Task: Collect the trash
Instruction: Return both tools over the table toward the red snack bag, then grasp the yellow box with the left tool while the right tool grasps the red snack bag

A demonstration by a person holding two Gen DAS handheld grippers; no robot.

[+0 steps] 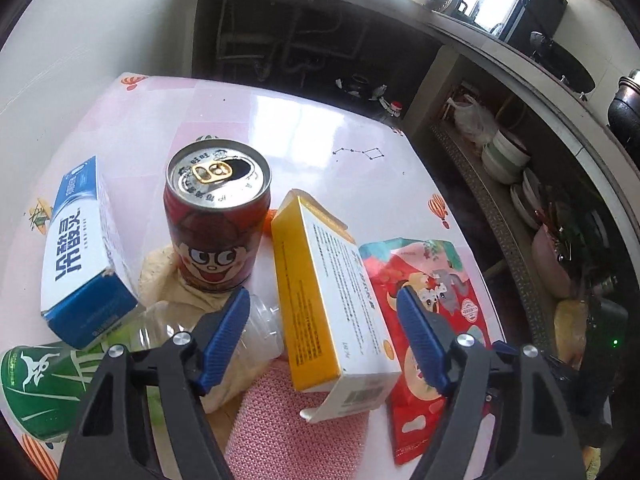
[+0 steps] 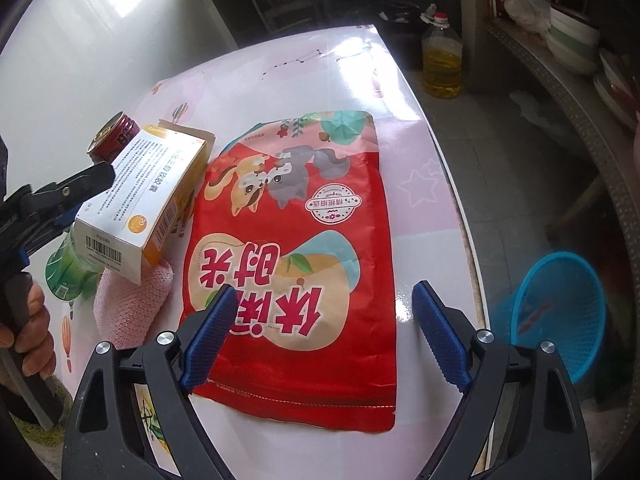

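Note:
A yellow and white box (image 1: 332, 300) lies on the table between the fingers of my open left gripper (image 1: 322, 300); it also shows in the right wrist view (image 2: 148, 196). A red snack bag (image 2: 296, 264) lies flat on the table, and my open right gripper (image 2: 324, 304) is over its near end. The bag also shows in the left wrist view (image 1: 428, 300). A red can (image 1: 218, 220) stands upright behind the box. A blue and white box (image 1: 86, 252), a clear plastic bottle with a green label (image 1: 60, 376) and a pink cloth (image 1: 296, 428) lie to the left.
The table (image 2: 432, 152) has a pink patterned cover. A blue basket (image 2: 560, 316) stands on the floor to the right of the table. An oil bottle (image 2: 442, 60) stands on the floor beyond. Shelves with stacked bowls (image 1: 504, 156) are at the right.

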